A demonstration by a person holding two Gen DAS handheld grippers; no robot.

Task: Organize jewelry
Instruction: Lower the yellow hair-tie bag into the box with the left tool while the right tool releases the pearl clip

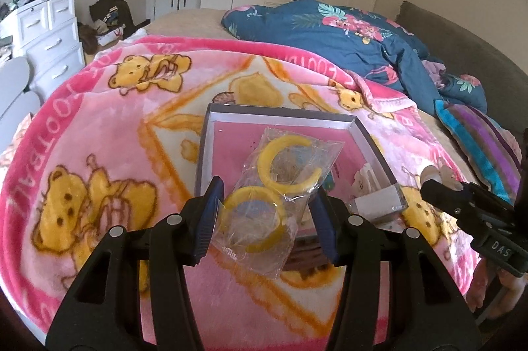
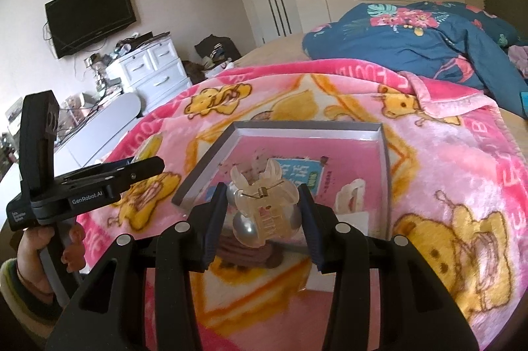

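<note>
A clear plastic bag (image 1: pixel 280 186) holding two yellow open bangles (image 1: pixel 287 162) sits between the jaws of the left gripper (image 1: pixel 264 215). The jaws are closed onto the bag's lower part, and the bag is lifted just above the near edge of a shallow grey box (image 1: pixel 363 128). The bag's upper half leans forward over the box's interior.

In the right wrist view, a translucent peach hair claw clip (image 2: pixel 264 205) with a small metal spring and pearl-like balls is clamped between the jaws of the right gripper (image 2: pixel 262 219). It hangs over the near corner of the same box (image 2: pixel 384 146).

The left gripper points forward along the bed, toward the wardrobe. The right gripper (image 1: pixel 468 199) enters the left view from the right edge, its tip close to the box's right corner. The left gripper (image 2: pixel 109 179) appears at the left of the right view, with the person's hand (image 2: pixel 33 248) wrapped round its handle.

The box has a pink lining with a printed card (image 2: pixel 297 176) lying flat on it, and a small white item (image 2: pixel 349 195) rests near its right wall. A brown hair tie (image 2: pixel 250 252) lies just below the clip, though I cannot tell if it is inside the box.

The box rests on a pink bear-print blanket (image 1: pixel 99 136) spread over the bed, with a dark blue floral duvet (image 1: pixel 346 34) bunched behind it.
</note>
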